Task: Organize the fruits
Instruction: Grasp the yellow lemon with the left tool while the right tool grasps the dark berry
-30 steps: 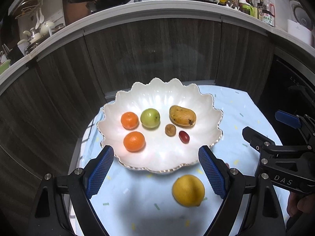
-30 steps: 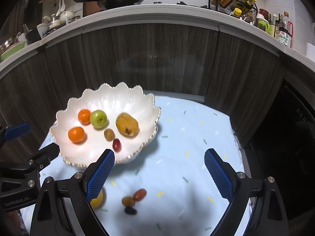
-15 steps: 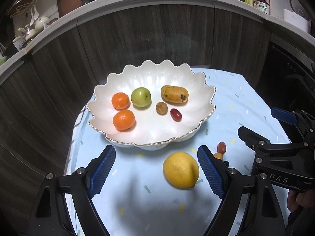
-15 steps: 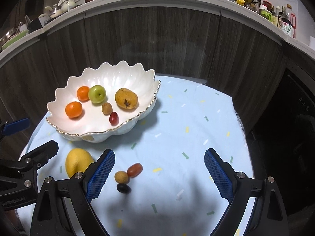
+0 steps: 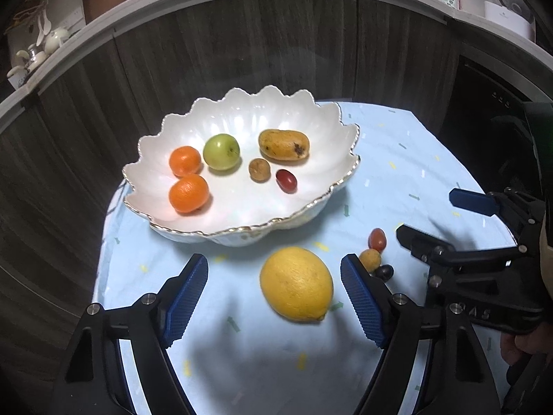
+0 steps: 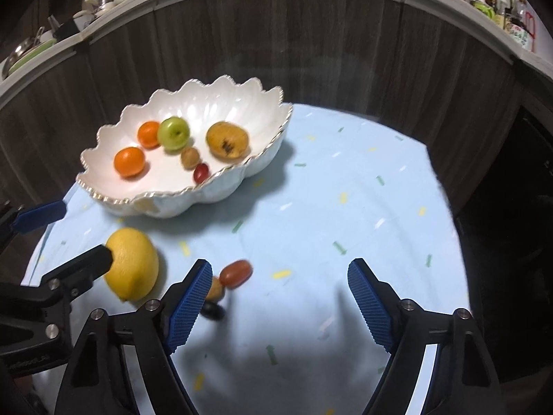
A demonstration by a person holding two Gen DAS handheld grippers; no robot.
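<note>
The scalloped white bowl (image 5: 179, 124) is holding two mandarins (image 5: 188, 193), a green apple (image 5: 221, 151), a spotty mango (image 5: 284, 145), a longan (image 5: 259, 169) and a red grape tomato (image 5: 286, 180). Just in front of it a big lemon (image 5: 296, 284) is lying on its side, with another grape tomato (image 5: 377, 239), a small yellowish fruit (image 5: 370, 260) and a dark grape (image 5: 384, 272) sitting clustered to the lemon's right.

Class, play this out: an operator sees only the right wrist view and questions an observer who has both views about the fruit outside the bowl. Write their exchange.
Operator: Is the left gripper gripping the lemon?
Observer: No. The left gripper is open; the lemon lies untouched between its fingers.
Operator: Is my gripper touching the small fruits?
Observer: No. On the open right gripper, the near fingertip sits beside the red tomato, with a gap showing.
</note>
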